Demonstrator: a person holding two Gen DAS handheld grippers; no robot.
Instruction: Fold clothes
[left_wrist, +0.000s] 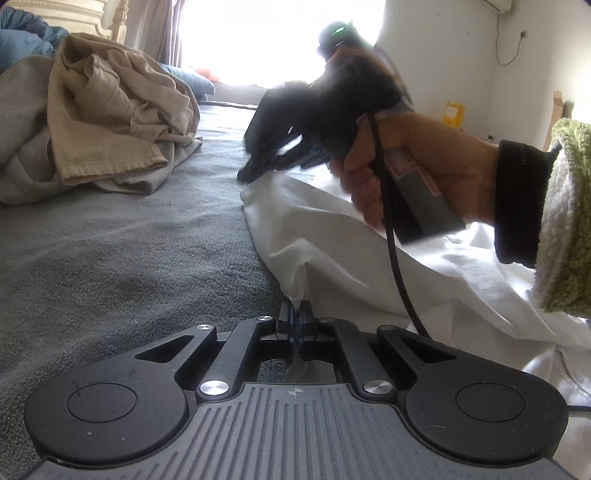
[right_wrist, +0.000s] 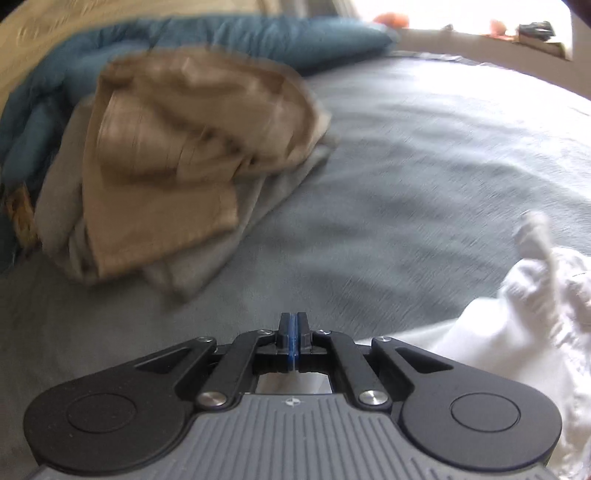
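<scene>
Pinching one white garment (left_wrist: 332, 236): both grippers' fingers, left (left_wrist: 295, 314) and right (right_wrist: 293, 325), clenched.

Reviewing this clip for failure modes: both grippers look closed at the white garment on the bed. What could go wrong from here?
1. The left gripper pinches only a thin corner of the white garment; a pull may slip it free.
2. The right gripper looks shut with white cloth visible only beneath it, so it may have missed and grip nothing.
3. The right gripper's black cable trails over the garment and could snag or drag it.
</scene>
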